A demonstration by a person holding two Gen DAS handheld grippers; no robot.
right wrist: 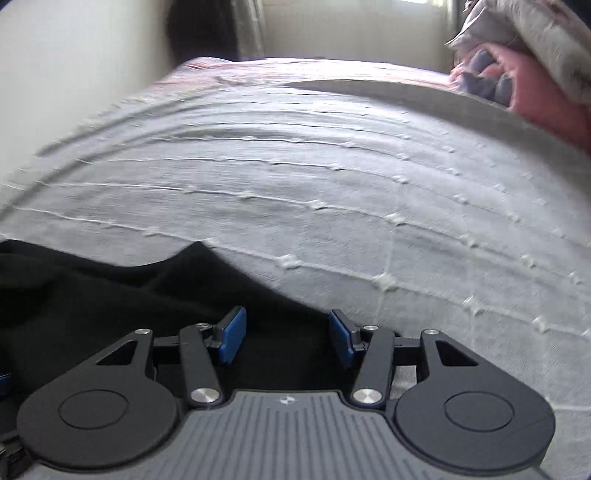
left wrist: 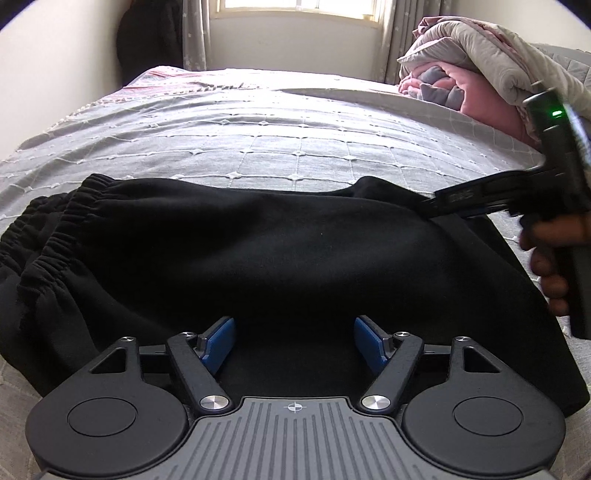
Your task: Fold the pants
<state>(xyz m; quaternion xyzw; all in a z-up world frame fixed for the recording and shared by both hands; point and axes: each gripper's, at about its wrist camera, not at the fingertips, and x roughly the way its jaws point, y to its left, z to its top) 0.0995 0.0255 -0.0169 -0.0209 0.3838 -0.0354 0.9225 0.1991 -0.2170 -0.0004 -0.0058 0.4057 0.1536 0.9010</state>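
Observation:
Black pants (left wrist: pixel 258 251) lie folded across the grey bed cover (left wrist: pixel 295 129), with the gathered elastic waistband (left wrist: pixel 55 236) at the left. My left gripper (left wrist: pixel 293 325) hovers over the near edge of the pants, open, its blue pads apart and nothing pinched. In the same view my right gripper (left wrist: pixel 454 201) reaches in from the right, held by a hand (left wrist: pixel 550 258), with its fingers over the right end of the pants. In the blurred right wrist view the right gripper (right wrist: pixel 287 317) stands open above the black cloth (right wrist: pixel 92 295) at its right edge.
A rolled pink and white duvet (left wrist: pixel 461 74) sits at the far right of the bed, also in the right wrist view as a duvet (right wrist: pixel 535 55). Grey cover (right wrist: pixel 332 184) stretches beyond the pants. A window (left wrist: pixel 295 7) and a dark hanging garment (left wrist: pixel 147 37) are behind.

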